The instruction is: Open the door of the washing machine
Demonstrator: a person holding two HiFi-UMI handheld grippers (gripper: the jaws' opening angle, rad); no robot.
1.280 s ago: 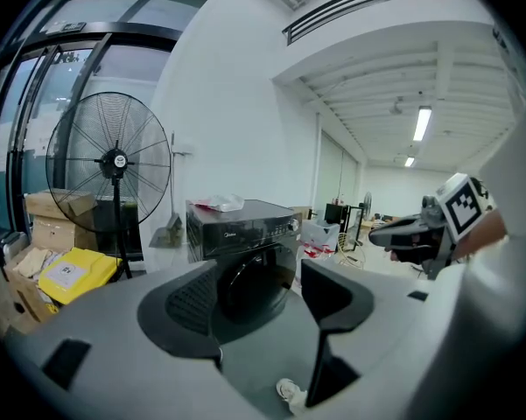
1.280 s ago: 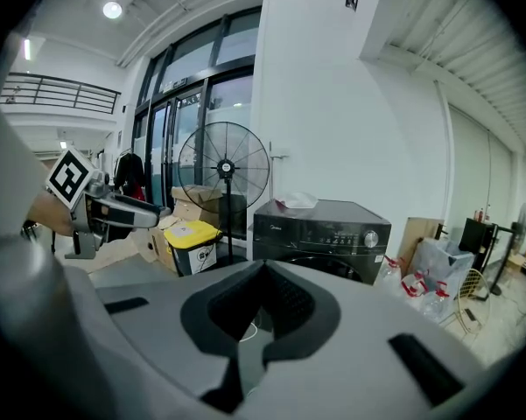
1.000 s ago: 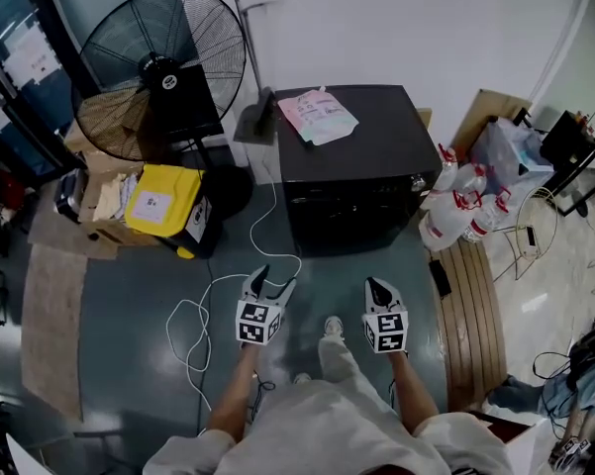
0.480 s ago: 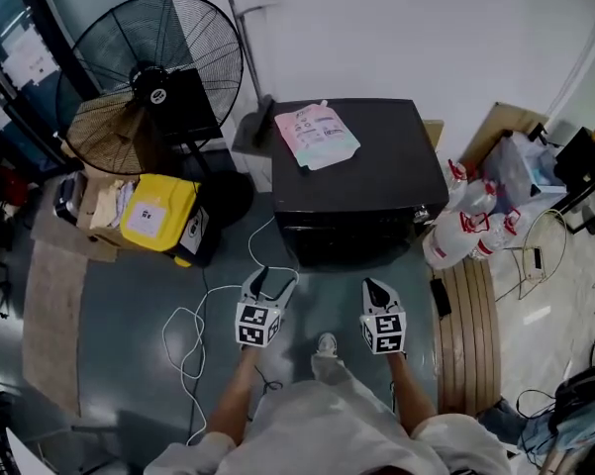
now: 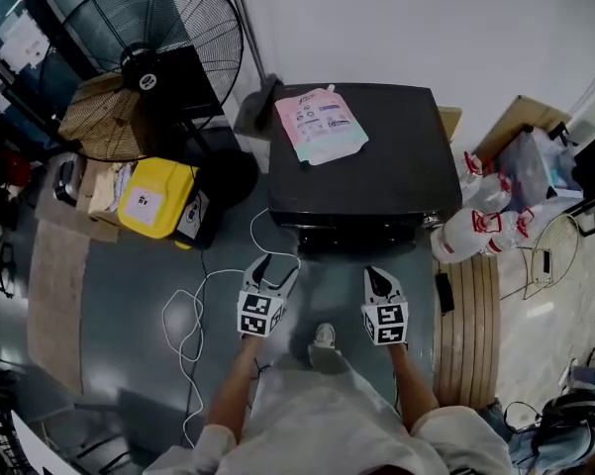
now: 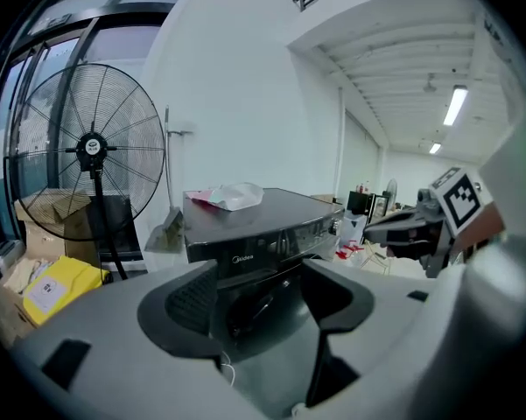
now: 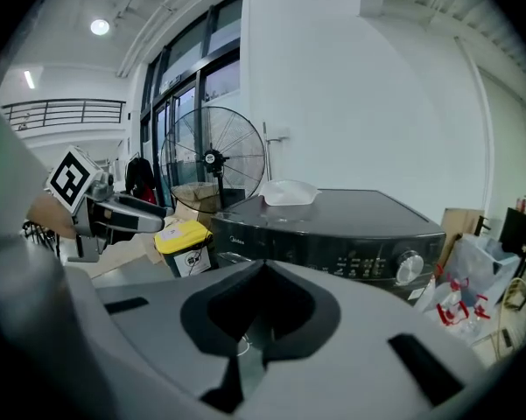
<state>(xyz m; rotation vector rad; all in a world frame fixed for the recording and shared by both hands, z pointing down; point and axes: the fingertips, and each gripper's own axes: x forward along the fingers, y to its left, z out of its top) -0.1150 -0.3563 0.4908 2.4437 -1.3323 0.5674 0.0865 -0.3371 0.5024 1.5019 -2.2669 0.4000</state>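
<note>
Facing one washing machine [image 5: 381, 166] (one pouch [image 5: 320, 125] on top) — left claw [image 5: 275, 271] apart, right claw [image 5: 378, 278] together.

"Midea" (small badge) on washing machine [image 6: 264, 227] front

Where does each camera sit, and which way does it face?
Head view: on the person's head, looking steeply down at the washing machine; both forearms, left claw and right claw show.
Left gripper view: on the left claw, facing the machine's front between open jaws; right claw at right.
Right gripper view: on the right claw, facing the machine over shut jaws; left claw at left.
Shared: all three show the fan and pouch.
</note>
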